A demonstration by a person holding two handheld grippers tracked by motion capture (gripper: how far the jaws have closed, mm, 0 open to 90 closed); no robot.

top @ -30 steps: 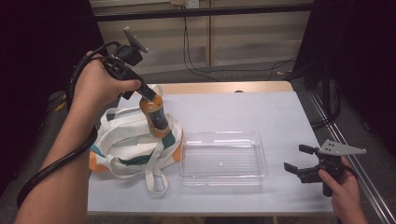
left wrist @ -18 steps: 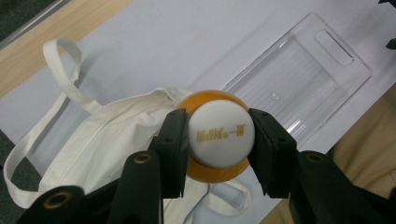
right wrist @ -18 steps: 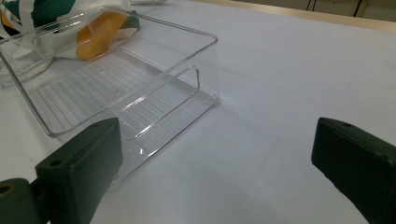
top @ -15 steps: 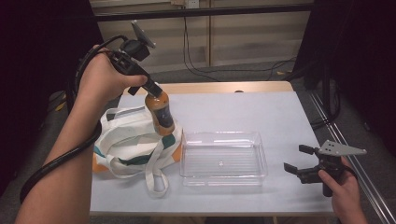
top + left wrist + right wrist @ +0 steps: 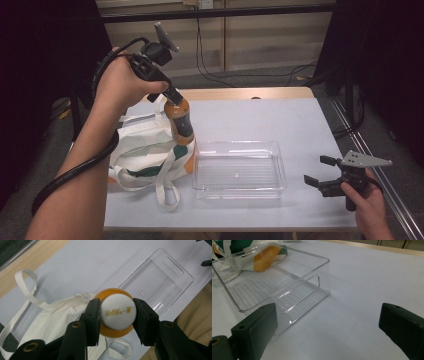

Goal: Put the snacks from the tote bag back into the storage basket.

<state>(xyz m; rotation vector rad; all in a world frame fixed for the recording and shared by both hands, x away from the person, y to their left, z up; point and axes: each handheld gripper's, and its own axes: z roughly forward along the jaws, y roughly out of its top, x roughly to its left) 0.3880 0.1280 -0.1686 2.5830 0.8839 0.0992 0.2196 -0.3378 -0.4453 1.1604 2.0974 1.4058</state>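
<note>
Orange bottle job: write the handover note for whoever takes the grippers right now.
Left gripper: shut on the white cap of the orange bottle, held tilted in the air above the cloth tote bag.
Right gripper: open, holding nothing, low over the table to the right of the clear plastic tray.
Done: bottle is out of the bag.
Left: the tray holds nothing yet; the bottle probably goes in there, then release.

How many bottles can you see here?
1. The bottle hangs by its white cap in the left tongs, above the bag beside the tray. More may be hidden inside the bag.
</note>
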